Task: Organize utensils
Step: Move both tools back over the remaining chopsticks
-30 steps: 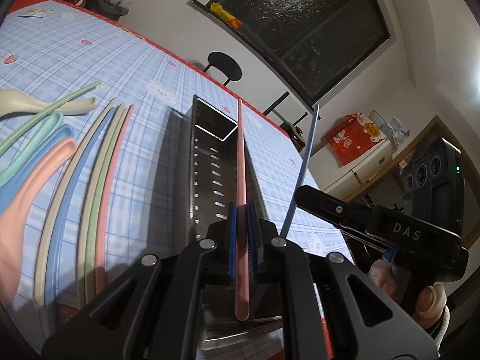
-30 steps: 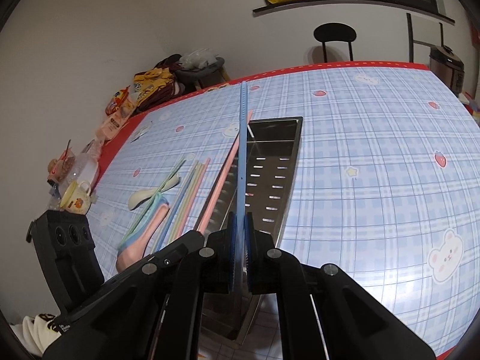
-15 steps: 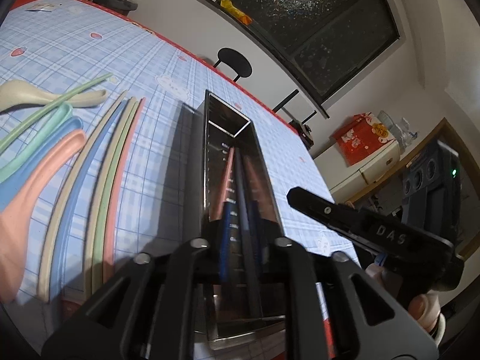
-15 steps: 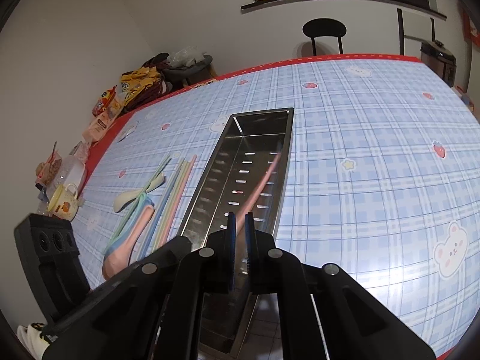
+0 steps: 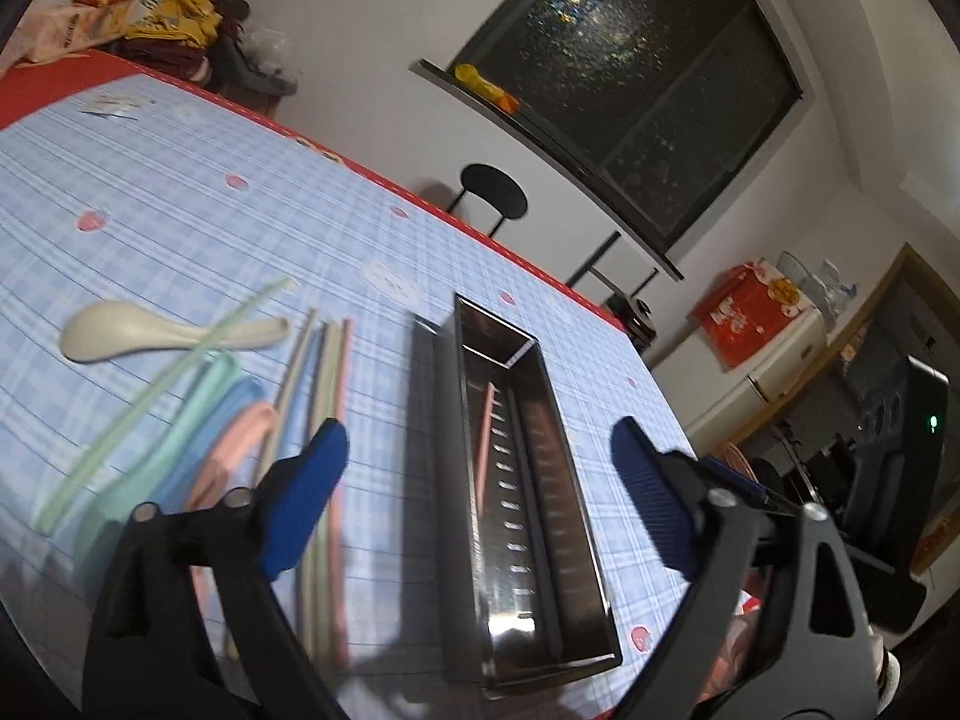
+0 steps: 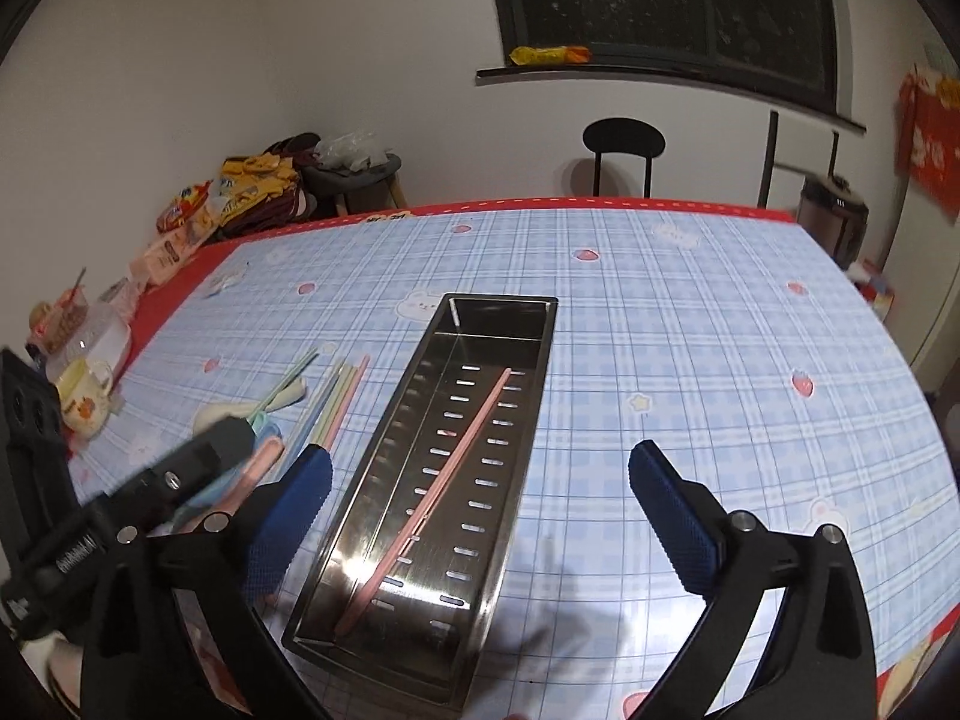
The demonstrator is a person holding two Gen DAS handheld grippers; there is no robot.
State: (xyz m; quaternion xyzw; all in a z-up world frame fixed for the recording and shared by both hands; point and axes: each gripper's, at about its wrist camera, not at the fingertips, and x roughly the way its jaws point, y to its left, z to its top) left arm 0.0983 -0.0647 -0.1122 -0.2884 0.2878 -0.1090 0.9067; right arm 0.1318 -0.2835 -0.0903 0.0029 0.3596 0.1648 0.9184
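I am looking into a lived-in home dining room. The bench (image 6: 690, 360) wears a blue plaid oilcloth with cartoon bears and strawberries. A black chair (image 6: 624, 144) stands against a plain white wall under a dark night window (image 6: 666, 0). Snack packets (image 6: 252, 180) are heaped on a stool, a mug (image 6: 84, 396) sits nearby, and a white fridge (image 5: 774, 360) carries a red box (image 5: 750, 312).

Inventory: one steel tray (image 6: 384, 531) holding one visible pink chopstick (image 6: 441, 483); one cream spoon (image 5: 129, 339); three coloured spoons (image 5: 198, 438); one chair (image 6: 624, 147); one mug (image 6: 84, 399).
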